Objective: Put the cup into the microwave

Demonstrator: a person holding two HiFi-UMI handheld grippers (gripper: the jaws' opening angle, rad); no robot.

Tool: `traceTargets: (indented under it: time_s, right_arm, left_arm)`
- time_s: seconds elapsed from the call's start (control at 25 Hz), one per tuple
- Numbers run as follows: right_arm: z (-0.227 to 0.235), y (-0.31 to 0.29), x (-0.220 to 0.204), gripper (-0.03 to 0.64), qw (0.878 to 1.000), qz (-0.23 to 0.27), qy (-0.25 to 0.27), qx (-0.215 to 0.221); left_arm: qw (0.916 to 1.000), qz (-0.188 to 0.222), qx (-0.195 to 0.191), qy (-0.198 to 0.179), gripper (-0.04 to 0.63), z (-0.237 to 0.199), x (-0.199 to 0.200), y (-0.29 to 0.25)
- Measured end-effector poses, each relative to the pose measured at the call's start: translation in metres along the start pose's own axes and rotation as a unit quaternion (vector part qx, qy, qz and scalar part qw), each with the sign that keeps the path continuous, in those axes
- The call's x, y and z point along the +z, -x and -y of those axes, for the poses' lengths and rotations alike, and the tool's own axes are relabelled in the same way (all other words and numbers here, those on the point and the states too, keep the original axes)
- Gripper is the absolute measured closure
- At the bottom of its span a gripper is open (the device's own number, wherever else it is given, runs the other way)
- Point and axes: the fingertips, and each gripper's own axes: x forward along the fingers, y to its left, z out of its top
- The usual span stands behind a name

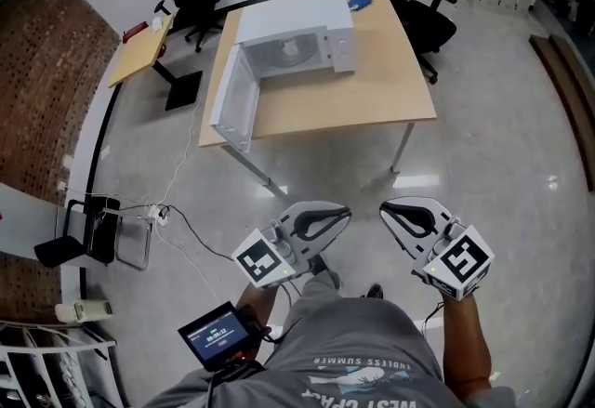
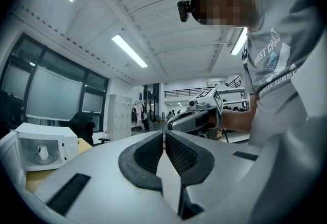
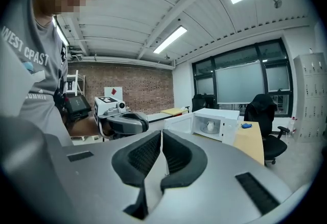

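A white microwave (image 1: 302, 39) stands on a wooden table (image 1: 372, 90) with its door (image 1: 232, 104) swung open to the left. A white cup (image 3: 210, 126) sits upright inside it, and it also shows as the white cup (image 2: 42, 152) in the left gripper view. Both grippers hang over the floor well short of the table, close to the person's body. My left gripper (image 1: 344, 211) has its jaws together with nothing between them. My right gripper (image 1: 386, 208) is likewise shut and empty. The two tips point toward each other, a small gap apart.
A blue object (image 1: 360, 0) lies on the table beside the microwave. Black office chairs (image 1: 423, 11) stand behind the table, and a small side table (image 1: 139, 48) is at the left. A cable (image 1: 186, 225) runs across the floor to a black stand (image 1: 88, 230).
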Motion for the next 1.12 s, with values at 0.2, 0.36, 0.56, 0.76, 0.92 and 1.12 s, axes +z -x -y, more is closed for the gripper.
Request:
traceTargets:
  time_s: [0.2, 0.36, 0.56, 0.76, 0.92, 1.12]
  right_arm:
    - [-0.023, 0.055, -0.015, 0.597, 1.000, 0.012, -0.001, 0.014]
    - [-0.047, 0.073, -0.018, 0.597, 0.999, 0.027, 0.002, 0.037]
    - [-0.077, 0.079, -0.006, 0.597, 0.998, 0.037, 0.017, 0.051]
    - [-0.110, 0.082, 0.011, 0.597, 0.997, 0.039, 0.038, 0.061]
    - [-0.138, 0.066, 0.017, 0.597, 0.996, 0.036, 0.047, 0.064]
    - [-0.196, 0.030, 0.007, 0.597, 0.996, 0.031, 0.043, 0.071]
  left_arm:
    - [0.9998, -0.013, 0.014, -0.002, 0.568, 0.063, -0.004, -0.011]
    - [0.9991, -0.026, 0.034, -0.005, 0.568, 0.096, -0.005, -0.003]
    - [0.9978, -0.024, 0.058, -0.021, 0.568, 0.118, 0.006, 0.021]
    - [0.9961, -0.039, 0.074, -0.028, 0.568, 0.137, 0.013, 0.050]
    - [0.9964, -0.031, 0.074, -0.028, 0.568, 0.139, 0.014, 0.081]
    - [0.9969, -0.006, 0.070, -0.034, 0.568, 0.143, 0.009, 0.140]
